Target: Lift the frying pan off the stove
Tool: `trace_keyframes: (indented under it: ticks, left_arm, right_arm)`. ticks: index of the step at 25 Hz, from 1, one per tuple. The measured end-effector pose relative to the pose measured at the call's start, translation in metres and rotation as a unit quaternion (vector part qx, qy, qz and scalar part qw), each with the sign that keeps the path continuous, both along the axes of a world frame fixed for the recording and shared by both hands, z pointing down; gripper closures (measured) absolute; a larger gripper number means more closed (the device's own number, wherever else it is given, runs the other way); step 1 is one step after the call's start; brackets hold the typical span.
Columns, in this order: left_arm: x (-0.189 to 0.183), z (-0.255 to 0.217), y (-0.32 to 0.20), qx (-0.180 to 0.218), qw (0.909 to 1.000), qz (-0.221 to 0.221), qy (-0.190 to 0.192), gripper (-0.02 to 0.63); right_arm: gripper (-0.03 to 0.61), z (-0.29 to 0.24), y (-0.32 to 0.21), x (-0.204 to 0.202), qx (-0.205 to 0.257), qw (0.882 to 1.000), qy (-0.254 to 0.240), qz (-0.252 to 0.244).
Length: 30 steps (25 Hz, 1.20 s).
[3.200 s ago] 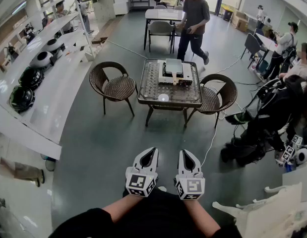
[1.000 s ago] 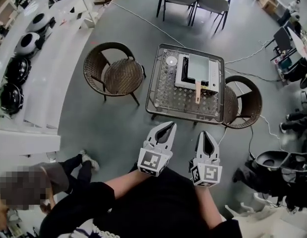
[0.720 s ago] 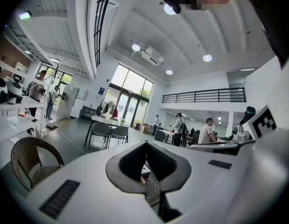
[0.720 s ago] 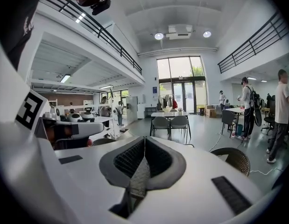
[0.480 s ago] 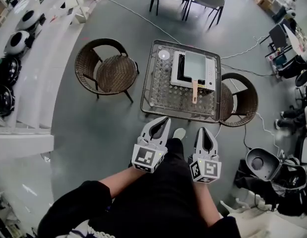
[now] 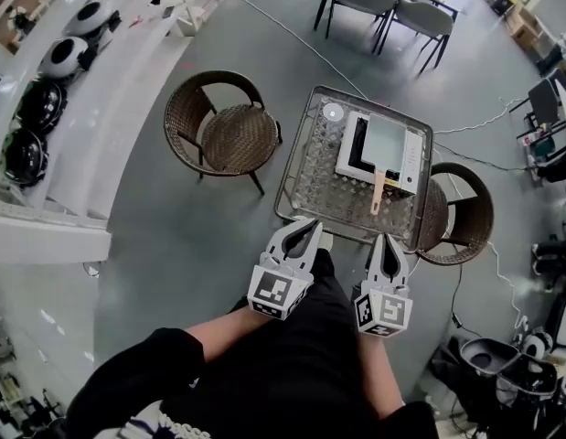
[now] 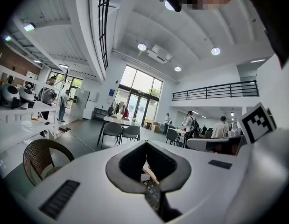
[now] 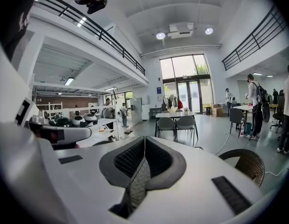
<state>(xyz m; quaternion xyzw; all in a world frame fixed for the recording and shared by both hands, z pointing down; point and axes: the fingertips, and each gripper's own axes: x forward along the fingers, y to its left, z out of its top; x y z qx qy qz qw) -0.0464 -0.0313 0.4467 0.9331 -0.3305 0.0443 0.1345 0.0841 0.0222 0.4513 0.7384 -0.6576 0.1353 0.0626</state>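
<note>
Walking up, the table looms closer: frying pan still on the stove at twelve o'clock, left gripper barely parted, right gripper clamped, both empty.

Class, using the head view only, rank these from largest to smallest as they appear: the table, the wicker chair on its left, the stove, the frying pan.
1. table
2. wicker chair, slightly smaller
3. stove
4. frying pan, sitting on it
</note>
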Motion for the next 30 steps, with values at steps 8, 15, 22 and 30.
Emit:
trace_keyframes:
  ticks: [8, 15, 22, 30]
  left_arm:
    - [0.062, 0.018, -0.059, -0.015, 0.9997, -0.002, -0.019, 0.603]
    - [0.128, 0.038, -0.102, -0.024, 0.9987, 0.007, -0.044, 0.603]
    - [0.168, 0.072, -0.125, -0.059, 0.9965, 0.006, -0.058, 0.603]
    - [0.198, 0.091, -0.142, -0.066, 0.9947, 0.012, -0.078, 0.603]
  right_arm:
    - [0.546, 0.028, -0.059, 0.053, -0.021, 0.998, -0.062, -0.014]
    - [0.546, 0.08, -0.11, 0.102, -0.082, 0.994, -0.072, -0.02]
    - [0.545, 0.131, -0.146, 0.145, -0.117, 0.99, -0.08, -0.024]
    - [0.383, 0.203, -0.175, 0.159, -0.194, 0.977, -0.081, -0.046]
